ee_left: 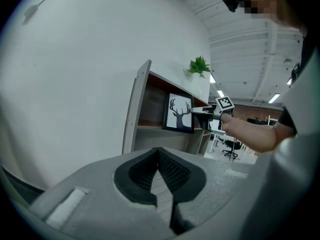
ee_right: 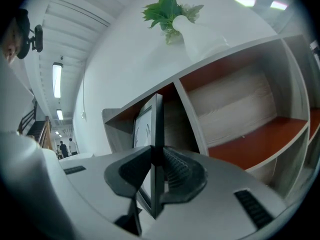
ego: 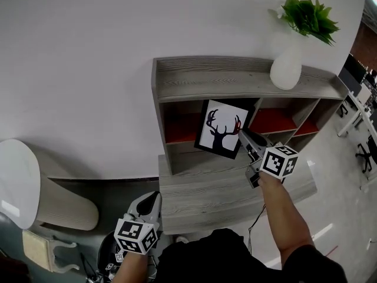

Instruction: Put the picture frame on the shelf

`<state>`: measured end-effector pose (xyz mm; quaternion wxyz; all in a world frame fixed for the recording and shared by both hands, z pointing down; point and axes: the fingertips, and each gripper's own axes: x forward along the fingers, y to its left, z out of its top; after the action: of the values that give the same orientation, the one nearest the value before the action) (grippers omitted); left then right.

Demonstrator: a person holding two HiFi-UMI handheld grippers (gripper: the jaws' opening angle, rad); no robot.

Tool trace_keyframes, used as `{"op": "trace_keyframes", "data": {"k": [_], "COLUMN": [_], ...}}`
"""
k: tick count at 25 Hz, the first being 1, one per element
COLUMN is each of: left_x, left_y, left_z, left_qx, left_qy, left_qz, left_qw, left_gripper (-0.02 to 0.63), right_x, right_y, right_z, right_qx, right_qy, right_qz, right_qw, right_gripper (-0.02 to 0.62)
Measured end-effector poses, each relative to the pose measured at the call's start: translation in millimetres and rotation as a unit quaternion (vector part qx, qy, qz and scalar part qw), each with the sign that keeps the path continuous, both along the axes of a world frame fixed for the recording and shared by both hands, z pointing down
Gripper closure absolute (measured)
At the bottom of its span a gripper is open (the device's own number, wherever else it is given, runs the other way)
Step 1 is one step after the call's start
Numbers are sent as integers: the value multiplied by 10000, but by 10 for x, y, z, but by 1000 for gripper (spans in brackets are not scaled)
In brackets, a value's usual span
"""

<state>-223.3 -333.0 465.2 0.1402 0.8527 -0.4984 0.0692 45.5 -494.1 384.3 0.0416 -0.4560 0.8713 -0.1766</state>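
Against the plain white wall [ego: 88, 58] stood a grey wood-grain shelf unit [ego: 235, 78] with red-lined compartments. On its top board, toward the right end, sat a white rounded ceramic vase [ego: 287, 68] holding a green leafy plant [ego: 307, 15]. A lower grey wood-grain ledge [ego: 224, 196] projected in front of the unit's base, between you and the compartments, and a white rounded seat [ego: 17, 181] stood well apart at the left. The black picture frame with a white print of a dark stag's head [ego: 221, 128] was held upright and slightly tilted before the open front of the unit, overlapping the divider between the left red compartment and the one beside it; whether its lower edge touched a board could not be told. Your right gripper [ego: 241, 133] was clamped on the frame's right edge, the thin black edge standing pinched between the two dark pads [ee_right: 175, 166] in the right gripper view. Your right forearm [ego: 285, 217] reached out from the lower right toward the unit, with the gripper close to level. Your left gripper [ego: 150, 200] hung low at the lower left, near your body and just beside the ledge's left end, its jaws closed together on nothing [ee_left: 159, 156].
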Motion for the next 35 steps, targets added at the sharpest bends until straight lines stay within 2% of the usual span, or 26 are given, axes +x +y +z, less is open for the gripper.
{"op": "trace_keyframes", "data": {"k": [4, 12, 26, 35], "left_x": [29, 101, -26, -60], "left_y": [-53, -110, -143, -110], "left_z": [-12, 50, 7, 70], "left_qx": [7, -113, -20, -104], "left_qy": [27, 151, -10, 14], "left_qz": [-28, -352, -924, -1071], "left_qw": [10000, 9992, 9957, 9942], "left_gripper": [597, 597, 597, 597], "right_x": [-7, -232, -726, -1056], "right_y": [-114, -390, -883, -1147], "right_z": [-18, -111, -110, -85], "right_qx": [-32, 71, 238, 252], "right_qy": [-43, 112, 317, 266], "right_qz": [-46, -480, -1178, -1570], "right_qw": [10000, 9988, 9923, 9869], "right_gripper": [512, 512, 512, 512]}}
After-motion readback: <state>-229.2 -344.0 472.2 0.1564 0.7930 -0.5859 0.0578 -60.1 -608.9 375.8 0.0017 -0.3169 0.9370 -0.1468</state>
